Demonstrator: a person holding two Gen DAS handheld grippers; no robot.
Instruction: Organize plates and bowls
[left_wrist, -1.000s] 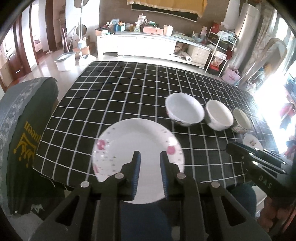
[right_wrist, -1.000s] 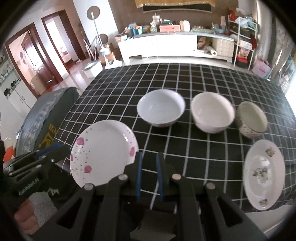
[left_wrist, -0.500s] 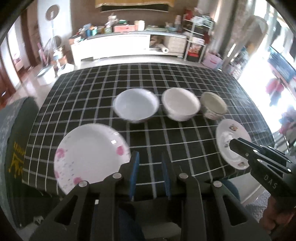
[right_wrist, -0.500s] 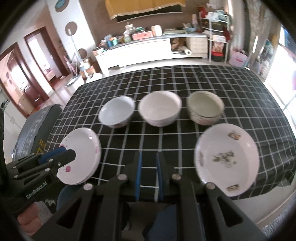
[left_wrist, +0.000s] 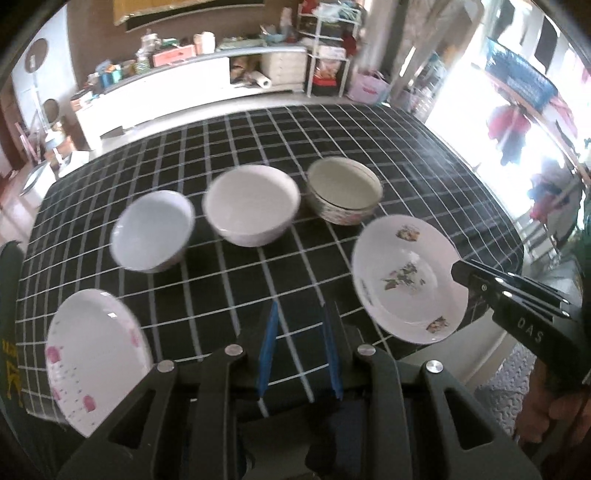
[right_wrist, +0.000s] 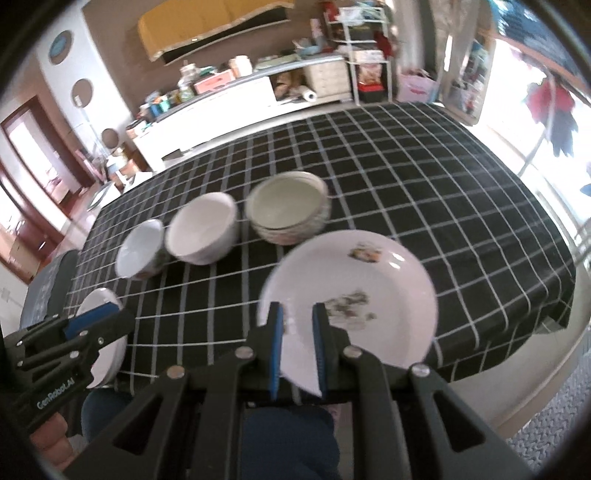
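White round ceramic plate with flower decals on black white-checked worktop, near front edge, right end of row. Right gripper directly above its near rim, narrow gap between blue pads, nothing held. Left gripper well left of plate, narrow gap, empty. Right hand nearer.

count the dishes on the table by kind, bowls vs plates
bowls: 3 (bluish-white bowl, white bowl, patterned bowl)
plates: 2 (pink-flowered plate, floral plate)
total: 5
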